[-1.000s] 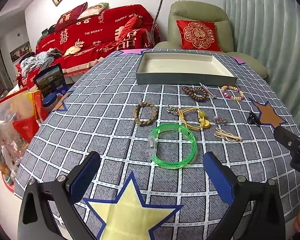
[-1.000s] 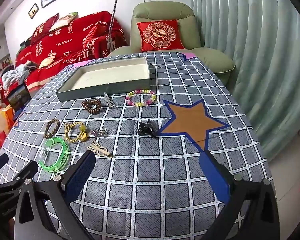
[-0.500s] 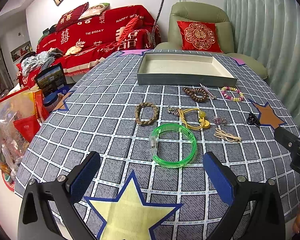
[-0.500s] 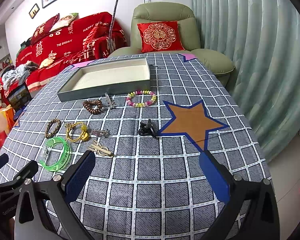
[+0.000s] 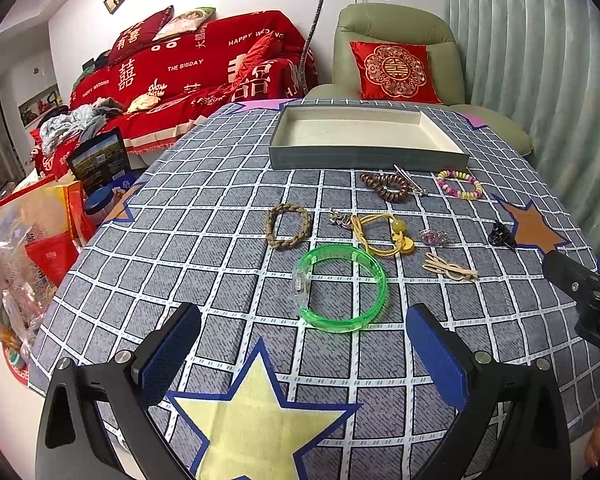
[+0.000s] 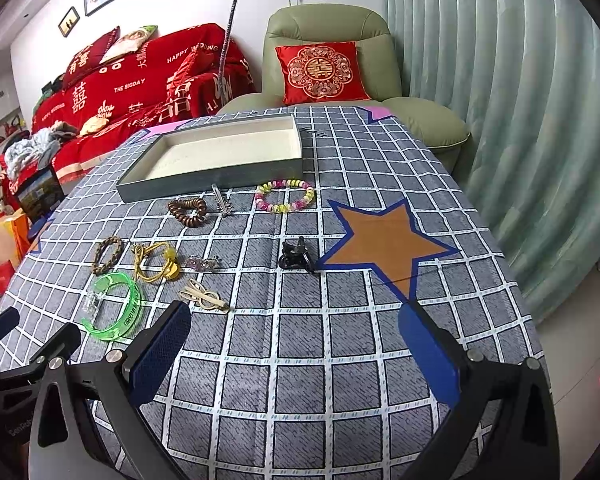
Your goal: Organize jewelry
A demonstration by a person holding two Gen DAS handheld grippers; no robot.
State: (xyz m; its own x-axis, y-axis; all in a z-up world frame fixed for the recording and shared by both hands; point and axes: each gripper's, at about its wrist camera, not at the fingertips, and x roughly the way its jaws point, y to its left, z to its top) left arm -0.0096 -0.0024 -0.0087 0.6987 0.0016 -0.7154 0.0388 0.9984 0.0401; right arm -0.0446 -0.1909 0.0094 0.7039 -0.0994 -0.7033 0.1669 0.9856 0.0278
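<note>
Left gripper (image 5: 300, 344) spread wide, nothing held, barely shifted since a second before | right gripper (image 6: 296, 344) likewise | translucent green plastic bangle (image 5: 342, 288) lay just ahead of left fingers | shallow grey cardboard tray (image 5: 364, 158) beyond, unfilled | sorting judged unstarted.

Desk (image 5: 204, 216) cloth: grey squares on a white grid, with yellow (image 5: 256, 412) and orange (image 6: 384, 240) blue-edged stars. Tray (image 5: 364, 158): grey walls, cream interior. Bangle (image 5: 342, 286): translucent green. Beaded bracelet (image 6: 284, 196): pink and yellow-green. Coiled beads (image 6: 188, 210): brown. Clip (image 6: 296, 254): black. Left tongs (image 5: 304, 352) and right tongs (image 6: 296, 356): black with blue pads.
</note>
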